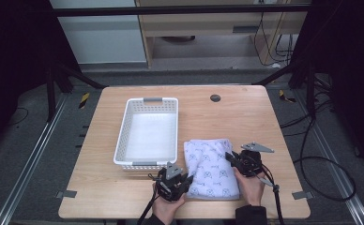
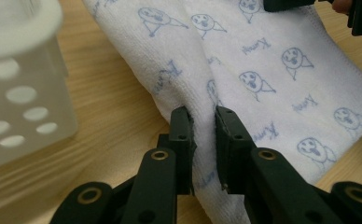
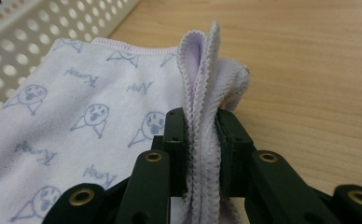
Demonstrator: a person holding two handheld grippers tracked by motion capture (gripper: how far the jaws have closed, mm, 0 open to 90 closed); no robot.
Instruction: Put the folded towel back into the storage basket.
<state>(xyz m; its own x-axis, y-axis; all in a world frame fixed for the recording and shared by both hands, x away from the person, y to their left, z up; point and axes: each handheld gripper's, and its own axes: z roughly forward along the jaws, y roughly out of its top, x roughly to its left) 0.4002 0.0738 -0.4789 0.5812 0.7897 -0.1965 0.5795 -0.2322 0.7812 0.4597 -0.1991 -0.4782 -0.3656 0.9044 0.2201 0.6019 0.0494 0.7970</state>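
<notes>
The towel lies folded into a rough rectangle on the near right part of the wooden table, just to the right of the white basket and apart from it. I read its material as soft terry cloth, white to pale lilac, printed with small blue cartoon faces and script lettering, and finished with a stitched hem. My left gripper sits at the near left corner of the towel; in the left gripper view its black jaws are closed on a raised ridge of the cloth, with the pile bunched between the pads. My right gripper sits at the right edge of the towel, farther from me; in the right gripper view its jaws clamp several stacked layers of the hemmed edge, which stand upright in a fan above the pads. The basket is rectangular moulded plastic, its walls perforated with round holes, with a grey handle at each short end. The table top is light wood grain with rounded corners.
</notes>
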